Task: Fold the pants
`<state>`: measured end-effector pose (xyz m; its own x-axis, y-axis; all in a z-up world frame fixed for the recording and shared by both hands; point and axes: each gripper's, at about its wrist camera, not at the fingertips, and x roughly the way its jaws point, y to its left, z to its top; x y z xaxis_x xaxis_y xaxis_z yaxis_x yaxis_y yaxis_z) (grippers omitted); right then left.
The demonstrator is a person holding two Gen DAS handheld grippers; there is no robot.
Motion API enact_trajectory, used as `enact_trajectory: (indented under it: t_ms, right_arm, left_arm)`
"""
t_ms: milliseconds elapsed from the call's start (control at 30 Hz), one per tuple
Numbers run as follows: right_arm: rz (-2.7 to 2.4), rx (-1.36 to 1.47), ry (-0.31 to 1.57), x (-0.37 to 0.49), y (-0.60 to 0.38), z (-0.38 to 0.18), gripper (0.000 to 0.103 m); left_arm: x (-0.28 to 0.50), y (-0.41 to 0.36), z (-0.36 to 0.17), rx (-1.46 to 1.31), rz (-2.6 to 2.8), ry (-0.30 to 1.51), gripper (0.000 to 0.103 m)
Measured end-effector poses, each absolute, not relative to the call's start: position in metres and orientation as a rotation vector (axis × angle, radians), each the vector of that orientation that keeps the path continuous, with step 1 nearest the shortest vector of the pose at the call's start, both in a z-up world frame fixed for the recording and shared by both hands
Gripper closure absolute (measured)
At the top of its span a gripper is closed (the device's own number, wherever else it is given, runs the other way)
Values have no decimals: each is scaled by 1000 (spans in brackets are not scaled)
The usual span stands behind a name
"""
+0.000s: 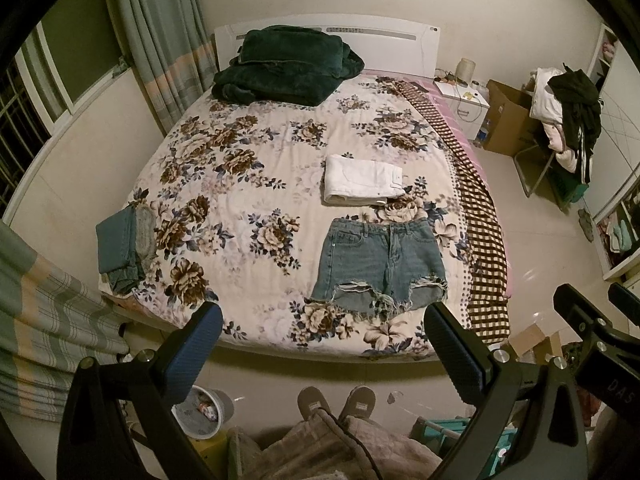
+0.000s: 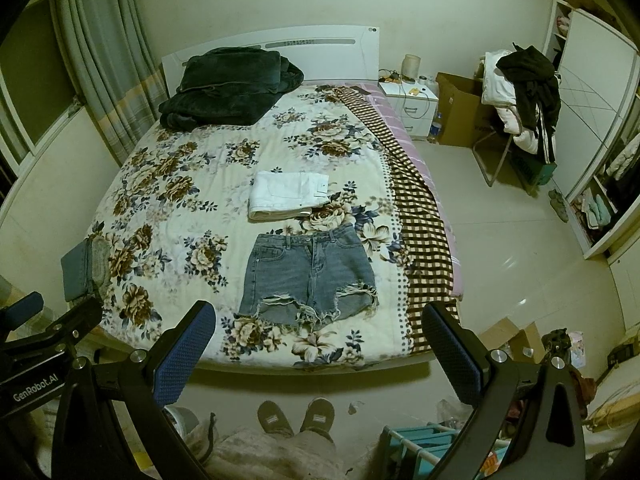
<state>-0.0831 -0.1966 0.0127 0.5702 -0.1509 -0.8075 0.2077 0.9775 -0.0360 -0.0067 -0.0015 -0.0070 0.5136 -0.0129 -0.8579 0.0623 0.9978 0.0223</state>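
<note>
You held both claws, left claw (image 1: 324, 328) and right claw (image 2: 318, 326), released above the floral bed (image 1: 224, 184). One pair of denim shorts (image 1: 378, 262) lay flat beside one folded white pair (image 1: 362, 180).

Two markings can be read. "GenRobot.AI" stands in white on the black body of the left gripper (image 2: 38, 334), at the near left of the right wrist view. "DAS" (faint, tilted) stands on the right gripper (image 1: 596, 304), near right in the left wrist view.

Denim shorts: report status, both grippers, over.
Left gripper and right gripper open, off the bed. Denim shorts flat, unfolded. Folded white pants lie just beyond the waistband.
</note>
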Motion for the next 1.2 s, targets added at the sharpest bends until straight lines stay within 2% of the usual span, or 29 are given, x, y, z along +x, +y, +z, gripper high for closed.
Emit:
enact_trajectory:
  t_ms: [467, 700, 967, 1133, 1200]
  right_arm:
    - [-215, 72, 964, -87, -177, 8, 0]
    - [-238, 93, 1005, -56, -174, -12, 0]
    - [-293, 202, 1084, 19, -219, -81, 0]
    - [-264, 287, 1177, 71, -272, -142, 0]
    - [-246, 311, 1209, 91, -295, -165, 4]
  left_arm:
    - [-23, -20, -19, 52, -55, 1048, 0]
    - [14, -2, -45, 67, -22, 1030, 0]
    - [84, 5, -94, 83, 47, 1025, 0]
    - [133, -9, -148, 72, 109, 1118, 0]
    - [147, -25, -169, 84, 132, 1151, 0]
